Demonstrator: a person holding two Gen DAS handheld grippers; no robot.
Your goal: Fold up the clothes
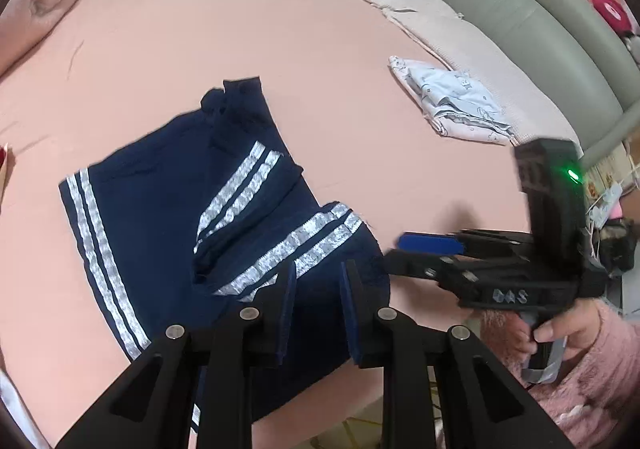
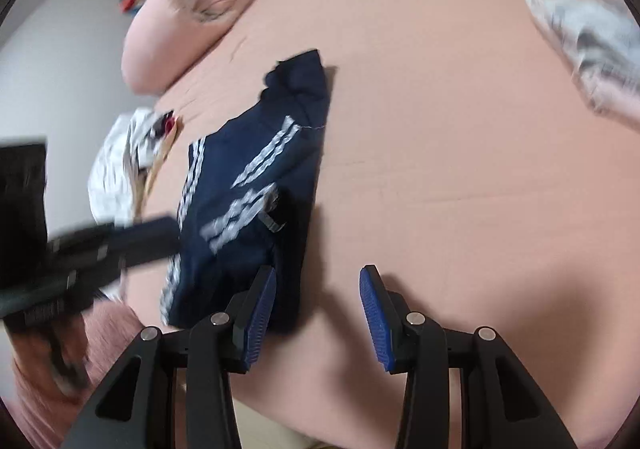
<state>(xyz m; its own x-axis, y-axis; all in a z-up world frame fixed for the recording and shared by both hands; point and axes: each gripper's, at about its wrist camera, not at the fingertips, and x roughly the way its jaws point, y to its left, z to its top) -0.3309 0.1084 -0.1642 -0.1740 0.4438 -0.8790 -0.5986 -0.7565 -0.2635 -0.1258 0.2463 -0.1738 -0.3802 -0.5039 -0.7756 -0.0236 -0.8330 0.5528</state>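
Navy shorts (image 1: 160, 209) with white double stripes lie partly folded on the pink bed sheet (image 1: 280, 29), their near end reaching the bed's front edge. My left gripper (image 1: 318, 313) sits over that near end, and navy cloth fills the narrow gap between its pads. In the right wrist view the left gripper (image 2: 174, 233) is blurred, its tip at the left edge of the shorts (image 2: 248, 153). My right gripper (image 2: 318, 301) stands open just right of the shorts, with only bare sheet (image 2: 440, 129) between its fingers. From the left wrist view, the right gripper (image 1: 394, 249) points at the shorts' right edge.
A folded stack of pale printed clothes (image 1: 452, 105) lies at the back right, next to a beige blanket (image 1: 400, 5) and a grey-green headboard (image 1: 520, 9). A pink pillow (image 2: 188, 9) sits at the far left. White garments (image 2: 120, 169) are heaped left of the shorts.
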